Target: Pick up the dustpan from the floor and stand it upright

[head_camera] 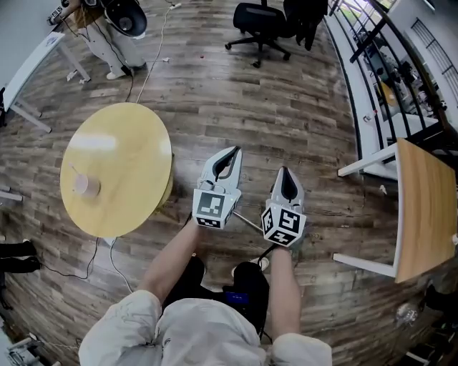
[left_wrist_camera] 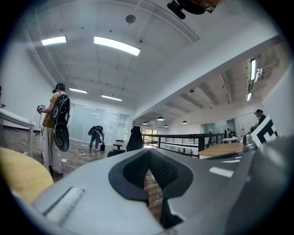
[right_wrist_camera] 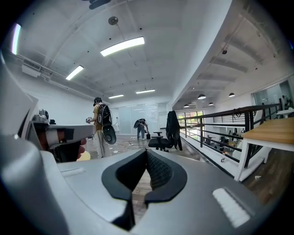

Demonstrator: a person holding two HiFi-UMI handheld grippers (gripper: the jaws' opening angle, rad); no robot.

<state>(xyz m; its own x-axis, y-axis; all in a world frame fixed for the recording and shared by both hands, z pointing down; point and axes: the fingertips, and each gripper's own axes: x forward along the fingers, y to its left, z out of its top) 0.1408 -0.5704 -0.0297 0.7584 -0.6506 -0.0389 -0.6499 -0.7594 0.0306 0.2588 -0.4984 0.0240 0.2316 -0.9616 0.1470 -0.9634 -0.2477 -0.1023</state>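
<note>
Above the wood-plank floor (head_camera: pixel 286 107), left gripper (head_camera: pixel 233 152): held level just beside the right edge of the round yellow wooden table (head_camera: pixel 122 143). In the left gripper view its black ribbed pads (left_wrist_camera: pixel 161 170) meet at the tips with nothing between them. Only floor shows through the slit below the tips.
Right gripper (head_camera: pixel 285 171): close beside the left one and parallel to it, tipped slightly down. Its pads (right_wrist_camera: pixel 158 172) are pressed together in the right gripper view, and it holds nothing.
Marker cubes: one sits at the rear of each gripper, over the person's hands. The bare left forearm (head_camera: pixel 175 254) and right forearm (head_camera: pixel 285 286) run back toward the bottom edge of the head view.
Dustpan: I cannot make it out for certain in any view. A thin grey rod (head_camera: pixel 247 221) slants across the floor between the two gripper bodies, its lower end hidden behind the right one. I cannot tell whether it belongs to the dustpan.
Table top: a small pinkish cup (head_camera: pixel 86 184) stands near the table's left edge.
Far floor: a black office chair (head_camera: pixel 259 21) is at the top, with a black railing (head_camera: pixel 372 36) along the right.
Right side: a white-framed table with a wooden top (head_camera: pixel 422 214).
Top left: a standing person (head_camera: pixel 114 28), well apart from the grippers.
</note>
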